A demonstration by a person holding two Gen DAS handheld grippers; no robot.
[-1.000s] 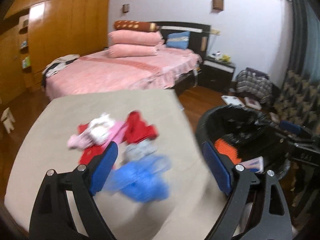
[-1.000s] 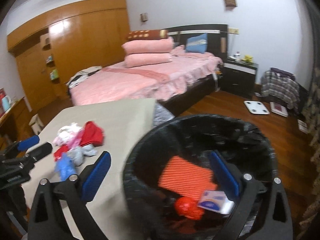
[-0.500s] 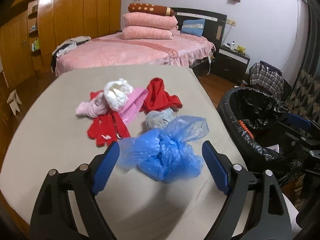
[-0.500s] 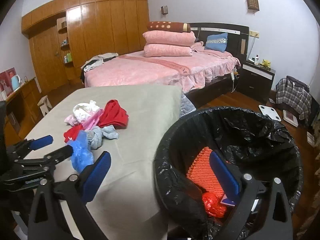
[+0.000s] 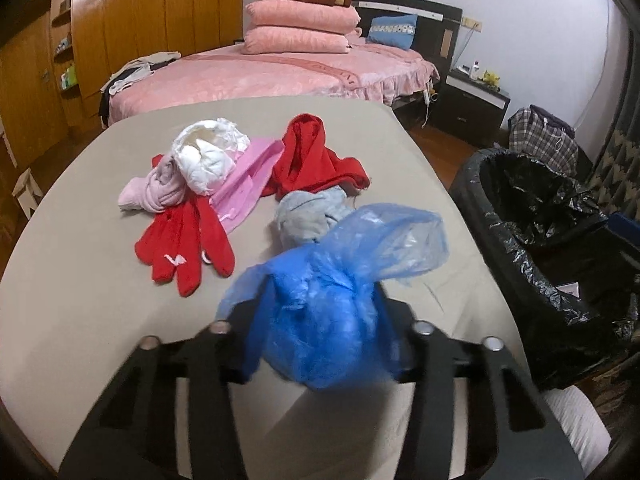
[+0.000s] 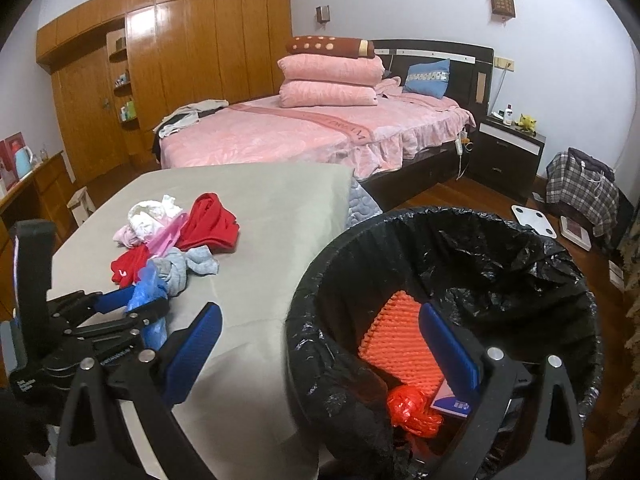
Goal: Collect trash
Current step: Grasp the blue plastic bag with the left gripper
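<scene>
Left claw (image 5: 320, 332) is clamping a crumpled blue plastic bag (image 5: 332, 300) low over the table (image 5: 80, 320), just before a heap of clothes (image 5: 240, 184), while right claw (image 6: 320, 344) is hanging wide open, straddling the near rim of the black-lined bin (image 6: 500, 248).

Clothes heap on your surface (image 5: 80, 300), bin at its right edge.
Your left tongs (image 5: 320, 332) pinch the plastic bag (image 5: 332, 300) just before the heap (image 5: 240, 184); the bin (image 6: 316, 320) sits under your right tongs (image 6: 320, 344); the bed (image 6: 320, 132) lies behind.
</scene>
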